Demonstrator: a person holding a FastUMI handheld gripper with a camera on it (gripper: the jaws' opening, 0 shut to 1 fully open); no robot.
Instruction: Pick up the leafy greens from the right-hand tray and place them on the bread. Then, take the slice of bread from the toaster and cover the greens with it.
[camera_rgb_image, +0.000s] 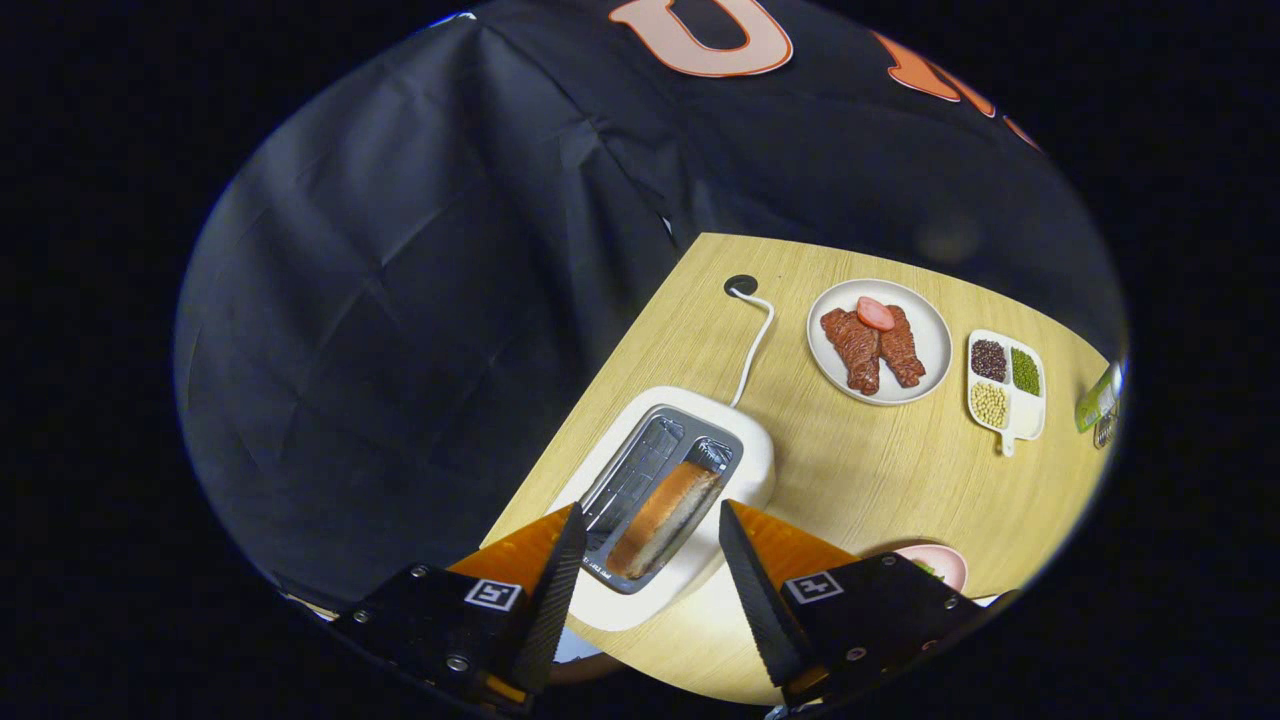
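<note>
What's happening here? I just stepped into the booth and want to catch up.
A handheld gripper hangs open above a white toaster on a wooden table. A slice of bread stands in one slot, lying between the spread fingers but not gripped. Beyond the toaster sit a plate of meat strips and a divided dish of beans. Beside one finger, a pink plate peeks out with something green on it.
</note>
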